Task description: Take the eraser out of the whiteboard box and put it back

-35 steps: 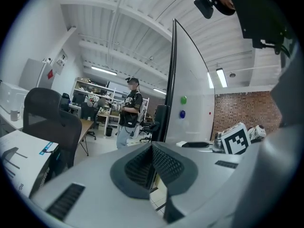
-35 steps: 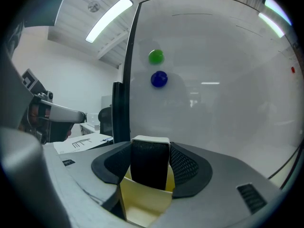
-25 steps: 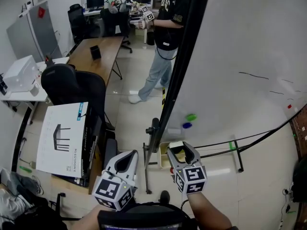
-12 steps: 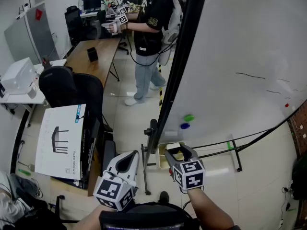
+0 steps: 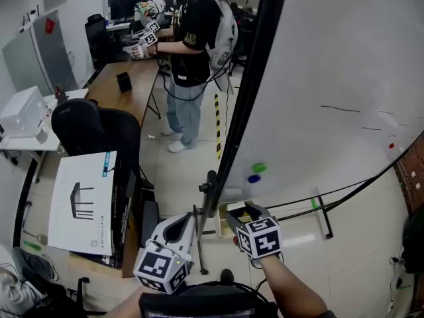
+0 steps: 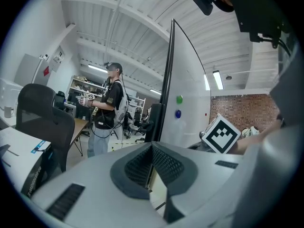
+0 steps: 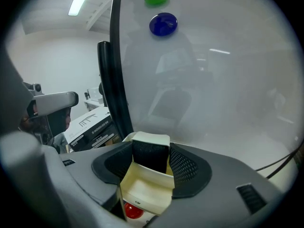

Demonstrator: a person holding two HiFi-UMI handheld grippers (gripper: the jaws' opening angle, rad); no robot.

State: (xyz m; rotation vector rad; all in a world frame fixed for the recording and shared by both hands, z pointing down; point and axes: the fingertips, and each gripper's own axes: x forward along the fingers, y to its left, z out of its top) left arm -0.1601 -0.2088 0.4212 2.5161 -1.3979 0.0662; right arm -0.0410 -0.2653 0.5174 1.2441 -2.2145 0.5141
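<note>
The eraser, a black felt block with a cream top, stands upright between the pads of my right gripper, which is shut on it. Just beneath it is the cream whiteboard box, with something red at its near end. In the head view the right gripper is at that box, at the lower edge of the whiteboard. My left gripper hangs level to its left, apart from the box. Its fingertips meet with nothing between them.
A green magnet and a blue magnet stick to the board above the box. The board's black frame post and stand foot are close by. A black chair, a flat carton and a desk stand left; a person stands behind.
The right gripper has tipped a little at the box, still on the eraser. The person at the back has walked to the left, toward the desk. The left gripper has stayed put.
</note>
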